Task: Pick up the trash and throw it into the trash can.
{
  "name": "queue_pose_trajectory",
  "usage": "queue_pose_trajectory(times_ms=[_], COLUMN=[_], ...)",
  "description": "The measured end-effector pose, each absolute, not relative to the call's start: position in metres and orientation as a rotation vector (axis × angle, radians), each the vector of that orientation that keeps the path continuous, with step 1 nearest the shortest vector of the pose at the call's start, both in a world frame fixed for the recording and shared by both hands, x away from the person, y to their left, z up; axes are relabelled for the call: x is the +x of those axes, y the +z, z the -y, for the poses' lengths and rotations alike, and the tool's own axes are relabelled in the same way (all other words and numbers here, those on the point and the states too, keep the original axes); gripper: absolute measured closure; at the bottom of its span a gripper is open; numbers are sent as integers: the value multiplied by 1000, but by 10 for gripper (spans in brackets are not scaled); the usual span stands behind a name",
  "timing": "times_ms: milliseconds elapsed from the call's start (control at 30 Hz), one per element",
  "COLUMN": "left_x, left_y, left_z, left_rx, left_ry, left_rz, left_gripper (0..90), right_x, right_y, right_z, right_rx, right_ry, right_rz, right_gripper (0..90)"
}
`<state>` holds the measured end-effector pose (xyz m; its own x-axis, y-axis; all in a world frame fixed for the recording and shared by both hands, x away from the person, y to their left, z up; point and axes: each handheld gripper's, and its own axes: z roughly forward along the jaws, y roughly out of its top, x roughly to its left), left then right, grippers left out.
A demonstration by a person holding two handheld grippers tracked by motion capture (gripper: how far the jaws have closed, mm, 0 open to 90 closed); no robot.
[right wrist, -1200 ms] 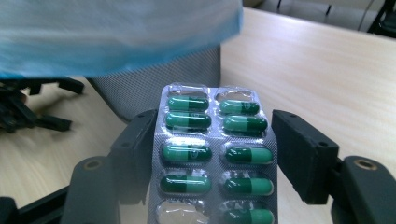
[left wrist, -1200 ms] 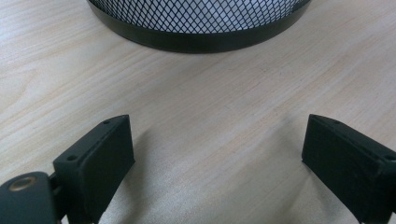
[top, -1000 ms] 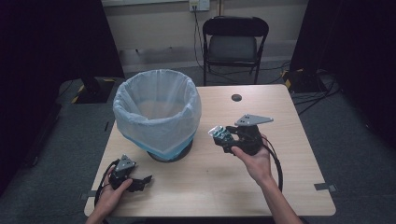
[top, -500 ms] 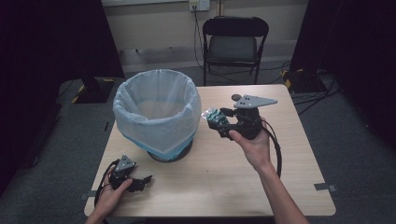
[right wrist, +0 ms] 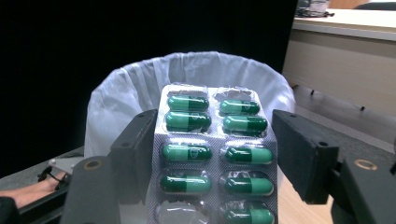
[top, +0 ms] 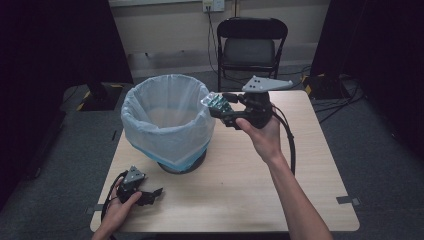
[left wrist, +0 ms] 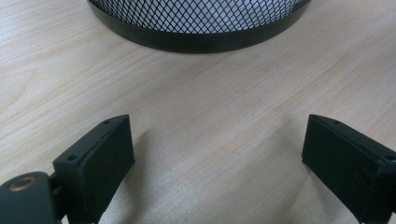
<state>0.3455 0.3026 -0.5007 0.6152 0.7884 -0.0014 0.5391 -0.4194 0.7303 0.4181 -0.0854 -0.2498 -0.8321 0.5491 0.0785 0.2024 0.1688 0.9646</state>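
Lined bin on wooden table

Left gripper rests low, jaws apart; right gripper raised.

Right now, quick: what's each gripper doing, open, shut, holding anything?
Left gripper: open, holding nothing, low over the table.
Right gripper: jaws set around a blister pack of green capsules by the lined bin; grip cannot be told.

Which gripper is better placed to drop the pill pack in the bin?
Right. The right gripper holds the blister pack at the rim of the lined bin. The left gripper rests open and empty on the table.
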Motion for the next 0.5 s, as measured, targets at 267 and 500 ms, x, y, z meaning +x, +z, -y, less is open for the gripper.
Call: queue_pose_trajectory(times_ms=[267,500], left_x=[345,345], left_y=[-501,-501], left_z=[-303,-303], left_rx=[2125,2130], left_ry=[448,446], left_rz=[-1041,-1039], left_gripper=[85,85], right_x=[440,453], right_y=[-243,-243], right_z=[49,24], right_rx=[682,659], right_ry=[1763,1765], right_rz=[-2229,-2278], right_gripper=[342,341])
